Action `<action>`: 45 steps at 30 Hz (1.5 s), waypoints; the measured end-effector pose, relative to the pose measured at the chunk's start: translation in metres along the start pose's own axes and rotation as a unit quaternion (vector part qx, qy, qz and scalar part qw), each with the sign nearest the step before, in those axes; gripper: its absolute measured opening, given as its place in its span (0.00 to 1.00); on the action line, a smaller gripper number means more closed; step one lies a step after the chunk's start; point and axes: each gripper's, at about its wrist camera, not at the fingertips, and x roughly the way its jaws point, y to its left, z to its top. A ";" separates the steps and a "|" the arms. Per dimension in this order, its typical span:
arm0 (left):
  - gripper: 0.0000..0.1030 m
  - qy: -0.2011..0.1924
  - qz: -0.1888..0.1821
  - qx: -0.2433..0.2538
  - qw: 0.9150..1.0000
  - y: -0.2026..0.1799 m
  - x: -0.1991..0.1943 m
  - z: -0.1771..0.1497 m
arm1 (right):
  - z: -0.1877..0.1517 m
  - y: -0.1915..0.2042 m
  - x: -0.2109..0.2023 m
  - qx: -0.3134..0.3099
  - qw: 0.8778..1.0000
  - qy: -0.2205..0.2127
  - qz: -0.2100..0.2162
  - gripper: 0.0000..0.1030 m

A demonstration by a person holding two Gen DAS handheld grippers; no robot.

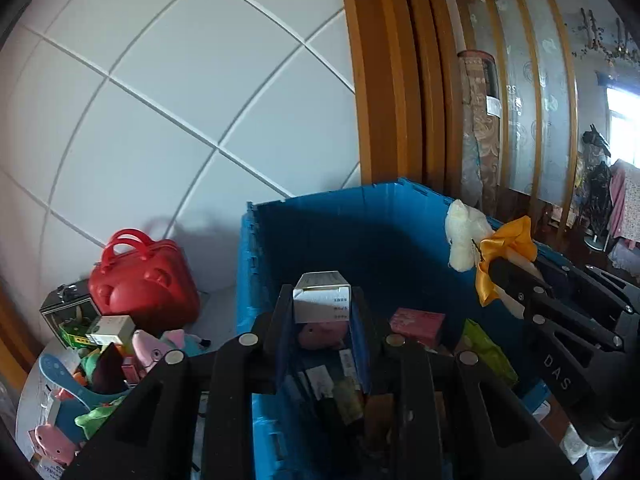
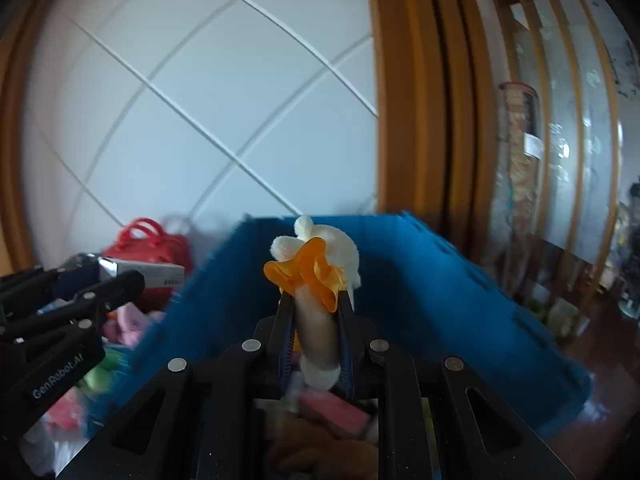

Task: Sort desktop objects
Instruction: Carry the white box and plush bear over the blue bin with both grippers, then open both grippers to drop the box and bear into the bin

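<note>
The left gripper [image 1: 322, 304] is clamped on a small white box [image 1: 322, 294] and the right gripper [image 2: 314, 312] pinches a cream plush toy [image 2: 320, 276] with an orange bow, both held over the open blue crate [image 1: 320, 216], probably for dropping in. The crate already holds a pink box [image 1: 416, 324] and packets; a red case [image 1: 144, 280] and toy clutter sit beside it, nothing blocking.

- The left tongs [image 1: 322, 312] hold a small box [image 1: 322, 298] over the crate [image 1: 320, 232].
- The right tongs [image 2: 314, 320] hold a plush toy [image 2: 316, 280], also over the crate, to the right of the left tongs.
- More boxes [image 1: 416, 326] lie in the crate, under both tongs.
- To the left of the left tongs, outside the crate, a small case [image 1: 144, 284] stands behind a heap of toys [image 1: 120, 360] on the table [image 1: 30, 404].
</note>
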 end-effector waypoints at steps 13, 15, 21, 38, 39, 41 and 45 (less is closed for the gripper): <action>0.25 0.113 -0.038 0.020 0.993 -0.071 0.063 0.002 | -0.017 -0.062 0.051 -0.011 0.993 0.087 -0.079 0.18; 0.25 0.126 -0.045 0.017 0.991 -0.075 0.070 -0.002 | -0.020 -0.067 0.056 -0.012 0.992 0.094 -0.082 0.18; 0.25 0.144 -0.039 0.020 0.989 -0.081 0.081 -0.008 | -0.028 -0.073 0.069 -0.019 0.989 0.113 -0.090 0.19; 0.26 0.163 -0.046 -0.006 0.985 -0.071 0.092 -0.011 | -0.034 -0.077 0.076 -0.016 0.986 0.129 -0.103 0.28; 0.26 0.165 -0.046 -0.007 0.985 -0.071 0.092 -0.011 | -0.033 -0.077 0.076 -0.013 0.986 0.130 -0.102 0.34; 0.26 0.166 -0.050 -0.007 0.985 -0.071 0.092 -0.011 | -0.032 -0.077 0.074 -0.009 0.987 0.130 -0.099 0.49; 0.26 0.157 -0.043 -0.002 0.987 -0.072 0.090 -0.011 | -0.032 -0.069 0.074 -0.030 0.985 0.123 -0.119 0.64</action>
